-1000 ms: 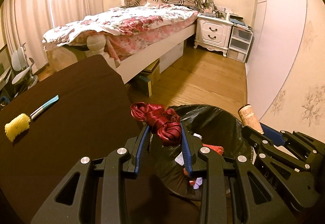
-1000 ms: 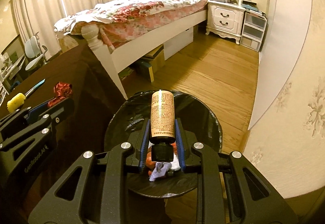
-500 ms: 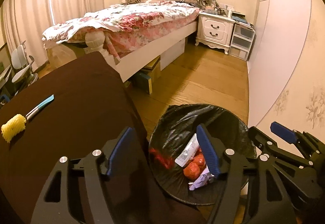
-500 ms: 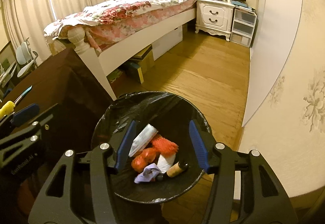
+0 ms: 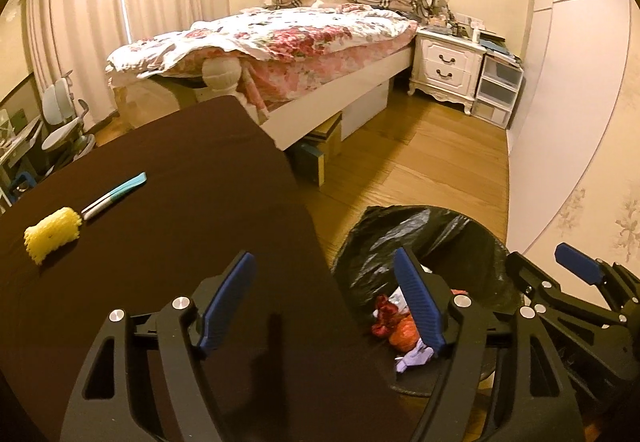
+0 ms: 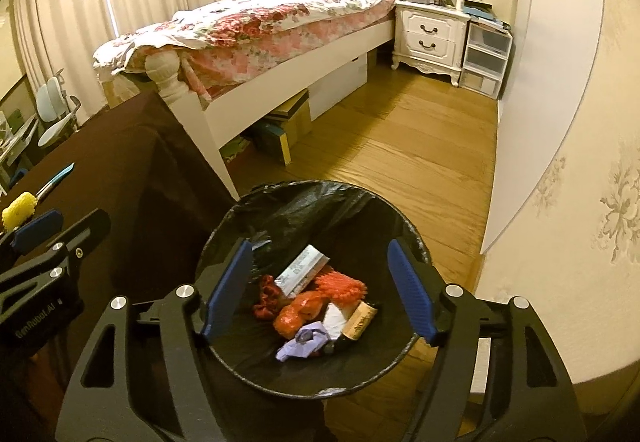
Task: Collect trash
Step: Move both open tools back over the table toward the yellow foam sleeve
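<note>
A round trash bin (image 6: 412, 242) with a black liner stands on the floor beside the brown table (image 5: 160, 234). It holds a dark red wrapper (image 6: 266, 296), a brown bottle (image 6: 358, 324), orange and purple scraps and a silver packet. My right gripper (image 6: 318, 286) is open and empty right above the bin. My left gripper (image 5: 326, 300) is open and empty over the table's right edge, next to the bin (image 5: 420, 230). A yellow brush (image 5: 54, 234) with a teal handle lies on the table at the left.
A bed (image 5: 300, 41) with a floral quilt stands behind the table. A white nightstand (image 5: 448, 65) and plastic drawers (image 5: 496, 89) are at the far wall. Boxes (image 6: 288, 129) sit under the bed. A wall (image 6: 580, 161) runs close on the right.
Both grippers opened: the red wrapper dropped from the left and the brown bottle from the right, both into the bin. The left gripper has since shifted left over the table edge.
</note>
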A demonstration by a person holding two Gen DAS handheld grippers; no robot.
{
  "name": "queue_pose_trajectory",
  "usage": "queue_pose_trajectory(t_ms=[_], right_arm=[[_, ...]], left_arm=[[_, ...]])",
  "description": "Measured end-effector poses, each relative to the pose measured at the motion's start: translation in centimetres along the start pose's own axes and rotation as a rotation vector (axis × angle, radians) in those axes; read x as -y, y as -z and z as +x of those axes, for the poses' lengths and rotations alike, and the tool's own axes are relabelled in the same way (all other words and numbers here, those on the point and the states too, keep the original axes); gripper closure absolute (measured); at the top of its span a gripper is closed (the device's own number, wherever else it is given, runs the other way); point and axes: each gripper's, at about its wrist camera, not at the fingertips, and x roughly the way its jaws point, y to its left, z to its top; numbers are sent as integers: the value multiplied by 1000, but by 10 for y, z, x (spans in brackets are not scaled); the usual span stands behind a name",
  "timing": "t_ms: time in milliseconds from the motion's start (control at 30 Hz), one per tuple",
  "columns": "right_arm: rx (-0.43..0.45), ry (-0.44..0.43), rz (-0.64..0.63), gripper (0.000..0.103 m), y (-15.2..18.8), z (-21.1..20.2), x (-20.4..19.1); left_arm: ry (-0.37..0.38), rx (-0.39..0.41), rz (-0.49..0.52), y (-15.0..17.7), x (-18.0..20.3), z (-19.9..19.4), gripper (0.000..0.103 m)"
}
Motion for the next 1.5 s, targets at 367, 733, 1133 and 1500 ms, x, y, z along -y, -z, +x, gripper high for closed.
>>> queue_pose_trajectory(t_ms=[367,733,1133,1500], right_arm=[[-21,-93,-68,32,-2,2,-57],[-42,-199,-180,31,0,-2,-129],[-62,-263,-280,31,-3,-3,-177],[-86,-290,-334,31,-7,13,-222]], left_arm=[[-94,-11,-59,14,-50,-9,30],[-190,-44,-176,35,-118,-20,30],[-307,-70,-293,44,-191,-26,30],[-373,-76,-354,39,-245,-21,30]])
